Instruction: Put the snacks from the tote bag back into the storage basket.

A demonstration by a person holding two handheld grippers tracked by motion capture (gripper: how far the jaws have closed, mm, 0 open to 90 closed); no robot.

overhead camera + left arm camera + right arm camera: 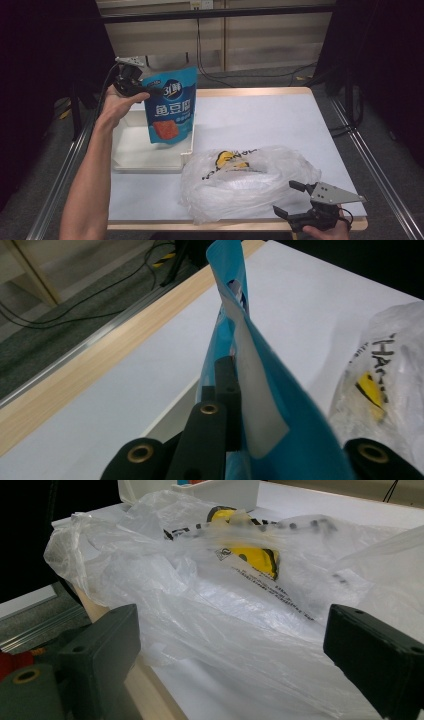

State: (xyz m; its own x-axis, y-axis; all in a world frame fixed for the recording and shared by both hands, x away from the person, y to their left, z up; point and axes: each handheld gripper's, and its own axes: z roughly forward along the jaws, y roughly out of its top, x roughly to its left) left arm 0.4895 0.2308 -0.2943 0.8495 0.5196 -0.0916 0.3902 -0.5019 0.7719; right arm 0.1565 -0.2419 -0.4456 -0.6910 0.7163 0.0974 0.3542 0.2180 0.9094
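Black right gripper [294, 199], jaws wide open, rests at the crinkled translucent plastic bag [247, 182]. Left gripper [134, 85] clamps the blue foil snack pouch [170, 107] by its top corner above the shallow white tray [140, 157]. Pouch hangs upright, long axis vertical; that corner pinch might slip, or the pouch could swing past the tray.

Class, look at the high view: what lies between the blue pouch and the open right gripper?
The crumpled plastic bag lies between the blue pouch and right gripper.
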